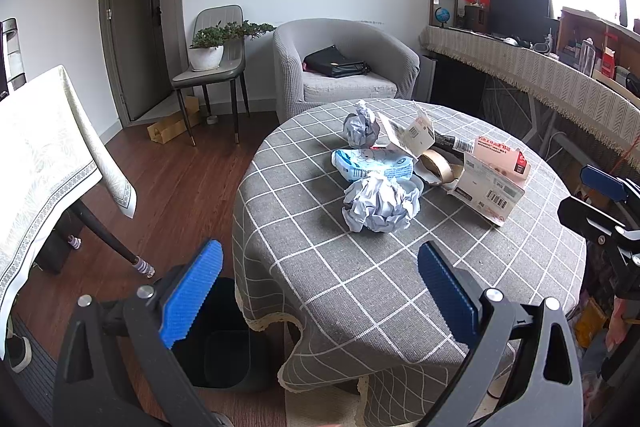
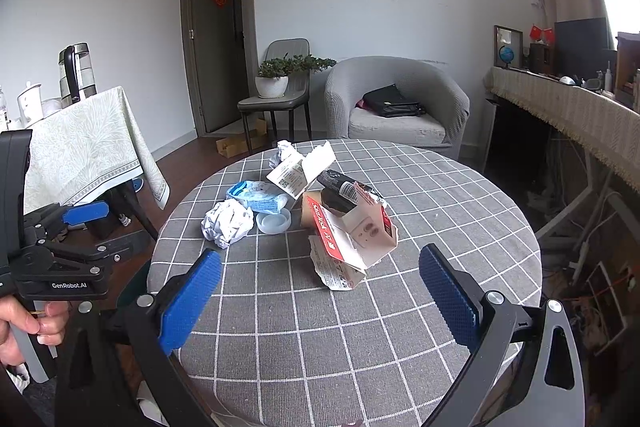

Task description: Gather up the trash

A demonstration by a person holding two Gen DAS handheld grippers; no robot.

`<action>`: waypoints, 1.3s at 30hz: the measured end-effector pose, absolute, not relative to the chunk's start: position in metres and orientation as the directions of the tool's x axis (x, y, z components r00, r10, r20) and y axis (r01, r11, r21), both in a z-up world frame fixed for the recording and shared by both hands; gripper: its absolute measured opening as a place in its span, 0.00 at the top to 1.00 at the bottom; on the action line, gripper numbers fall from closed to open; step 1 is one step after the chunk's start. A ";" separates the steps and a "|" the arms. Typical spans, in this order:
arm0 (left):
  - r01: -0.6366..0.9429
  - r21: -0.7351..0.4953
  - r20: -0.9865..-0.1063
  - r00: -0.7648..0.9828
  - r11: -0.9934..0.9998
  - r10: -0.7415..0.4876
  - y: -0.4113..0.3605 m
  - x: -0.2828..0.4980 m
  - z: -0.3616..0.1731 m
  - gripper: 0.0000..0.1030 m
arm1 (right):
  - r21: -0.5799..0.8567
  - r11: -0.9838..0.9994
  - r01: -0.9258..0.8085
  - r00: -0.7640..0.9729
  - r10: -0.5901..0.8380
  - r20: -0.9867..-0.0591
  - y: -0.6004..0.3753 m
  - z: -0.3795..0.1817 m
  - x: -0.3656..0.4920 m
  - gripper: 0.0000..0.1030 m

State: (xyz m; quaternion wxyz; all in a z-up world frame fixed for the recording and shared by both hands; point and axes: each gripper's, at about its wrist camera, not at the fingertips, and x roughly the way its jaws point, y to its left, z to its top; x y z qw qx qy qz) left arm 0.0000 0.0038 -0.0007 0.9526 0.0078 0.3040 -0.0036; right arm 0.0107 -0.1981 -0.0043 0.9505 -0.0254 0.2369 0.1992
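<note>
Centrally, a round tabletop [image 1: 360, 287] under grey checked cloth stands before a grey armchair [image 1: 344, 67]. Crumpled paper [image 1: 380, 205], a blue wrapper [image 1: 372, 165] and torn cartons [image 2: 352, 239] lie clustered mid-table. Both the left gripper [image 1: 320, 291] and right gripper [image 2: 320, 295] hover with jaws released. Only the left view shows a black bin [image 1: 224, 347] below.

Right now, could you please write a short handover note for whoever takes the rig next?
Left gripper: open, empty, above the table's near edge.
Right gripper: open, empty, facing the pile.
On the table: two paper balls, blue wrapper, tape roll, torn boxes, clear lid.
Bin on the floor, left of the table.
Done: nothing visibly collected. Left: everything.
</note>
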 end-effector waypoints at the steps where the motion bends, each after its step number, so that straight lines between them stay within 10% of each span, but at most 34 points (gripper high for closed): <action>1: 0.012 0.013 -0.579 0.815 1.000 -0.003 0.004 0.000 -0.001 0.03 | 0.046 0.919 -0.391 0.808 0.366 -0.461 -0.198 -0.004 0.011 0.03; 39: 0.012 0.009 -0.580 0.815 1.000 -0.004 0.004 -0.001 0.000 0.03 | 0.033 0.920 -0.390 0.808 0.359 -0.468 -0.203 -0.009 0.009 0.03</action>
